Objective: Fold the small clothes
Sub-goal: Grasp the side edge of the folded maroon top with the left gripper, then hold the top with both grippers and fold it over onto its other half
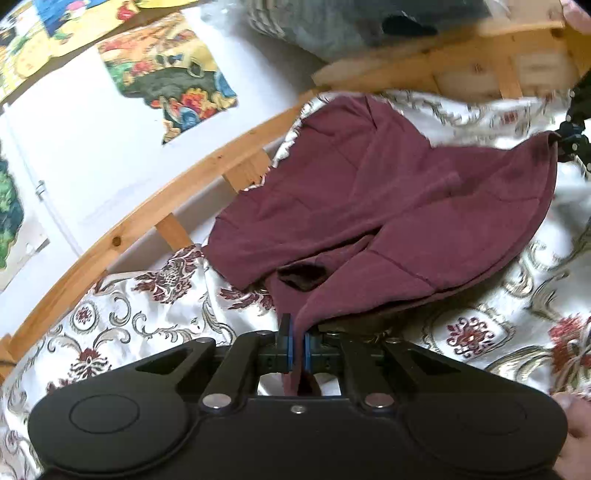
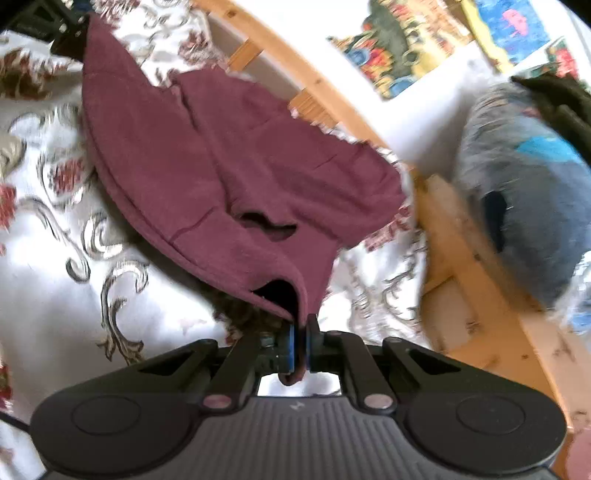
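A small maroon garment lies partly lifted over a white bedspread with red and gold flowers. My left gripper is shut on one corner of the garment's hem. My right gripper is shut on the other corner; it shows in the left wrist view at the far right. The garment hangs stretched between the two grippers, with its far part resting on the bedspread. The left gripper shows at the top left of the right wrist view.
A wooden bed rail runs along the white wall with colourful pictures. A pile of grey and blue clothes sits beyond the wooden frame. A hand shows at the lower right.
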The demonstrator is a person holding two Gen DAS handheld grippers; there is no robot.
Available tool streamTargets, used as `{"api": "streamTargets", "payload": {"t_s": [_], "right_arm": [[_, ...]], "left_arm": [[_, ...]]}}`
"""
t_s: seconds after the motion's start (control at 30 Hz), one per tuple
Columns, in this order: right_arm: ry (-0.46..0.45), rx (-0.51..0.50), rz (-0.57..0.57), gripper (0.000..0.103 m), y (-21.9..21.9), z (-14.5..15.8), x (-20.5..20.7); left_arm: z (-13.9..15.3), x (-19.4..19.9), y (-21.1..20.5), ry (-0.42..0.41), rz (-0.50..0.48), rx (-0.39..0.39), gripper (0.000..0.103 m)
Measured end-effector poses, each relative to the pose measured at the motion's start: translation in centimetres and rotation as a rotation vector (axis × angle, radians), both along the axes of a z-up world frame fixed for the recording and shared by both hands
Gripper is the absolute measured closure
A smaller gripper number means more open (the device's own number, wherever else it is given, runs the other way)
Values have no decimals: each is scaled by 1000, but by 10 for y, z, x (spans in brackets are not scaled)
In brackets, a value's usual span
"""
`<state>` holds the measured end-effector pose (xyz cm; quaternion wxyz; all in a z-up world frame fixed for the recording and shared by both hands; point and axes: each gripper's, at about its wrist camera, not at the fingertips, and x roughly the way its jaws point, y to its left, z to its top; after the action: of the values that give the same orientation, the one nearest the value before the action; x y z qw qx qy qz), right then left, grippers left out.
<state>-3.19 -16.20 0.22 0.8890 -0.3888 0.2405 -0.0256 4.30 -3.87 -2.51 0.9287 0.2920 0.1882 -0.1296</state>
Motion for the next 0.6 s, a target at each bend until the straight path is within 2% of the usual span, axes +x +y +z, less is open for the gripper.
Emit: {"api": "streamTargets", "payload": {"t_s": [0.3, 0.37, 0.43, 0.5, 0.6], "right_arm": [[-39, 103, 18, 97, 14, 67, -75], [-42, 153, 12, 97, 12, 77, -96], [-57, 245, -6, 97, 9, 88, -117], [-82, 301, -31, 97, 7, 99, -137], [-113, 327, -53, 97, 11, 111, -160]], "left_arm": [[39, -59, 40, 55, -37, -86, 98], [50, -76, 53, 81, -56, -133, 98], [60, -92, 64, 83, -78, -195, 98], [68, -110, 69, 70, -98, -207, 98], [79, -132, 76, 83, -116, -230, 98]]}}
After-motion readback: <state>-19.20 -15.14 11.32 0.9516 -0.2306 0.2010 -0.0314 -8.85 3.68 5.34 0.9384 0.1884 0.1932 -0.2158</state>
